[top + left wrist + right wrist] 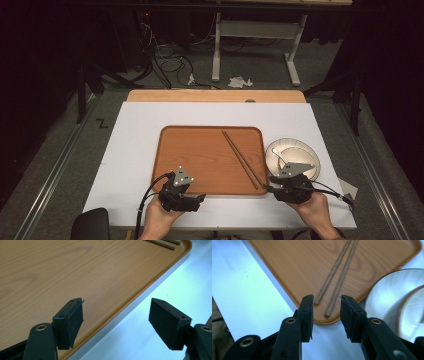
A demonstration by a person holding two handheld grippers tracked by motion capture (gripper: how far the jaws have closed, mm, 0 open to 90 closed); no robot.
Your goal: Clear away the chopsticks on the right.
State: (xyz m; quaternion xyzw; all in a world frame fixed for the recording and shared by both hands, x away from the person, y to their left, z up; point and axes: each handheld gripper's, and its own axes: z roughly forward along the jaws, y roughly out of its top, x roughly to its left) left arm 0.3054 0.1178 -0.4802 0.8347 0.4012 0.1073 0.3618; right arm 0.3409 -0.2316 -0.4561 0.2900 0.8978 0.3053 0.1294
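Pair of thin brown wooden chopsticks (337, 277): on orange-brown wooden tray (200, 150), 12 o'clock of right tool (326, 315), jaws apart, empty. Left tool (116, 317) wide apart. Risk: sticks roll or splay when pinched; white plate (292, 156) nearby may be knocked

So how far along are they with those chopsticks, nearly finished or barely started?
Barely started, it seems. The pair of brown wooden chopsticks lies untouched on the orange-brown wooden tray, beside the round white plate. In hand: the right tool is open, lined up with the chopsticks' near tips, holding nothing. The left tool is open over the tray's near edge. Gripping and moving them is probably all still ahead.
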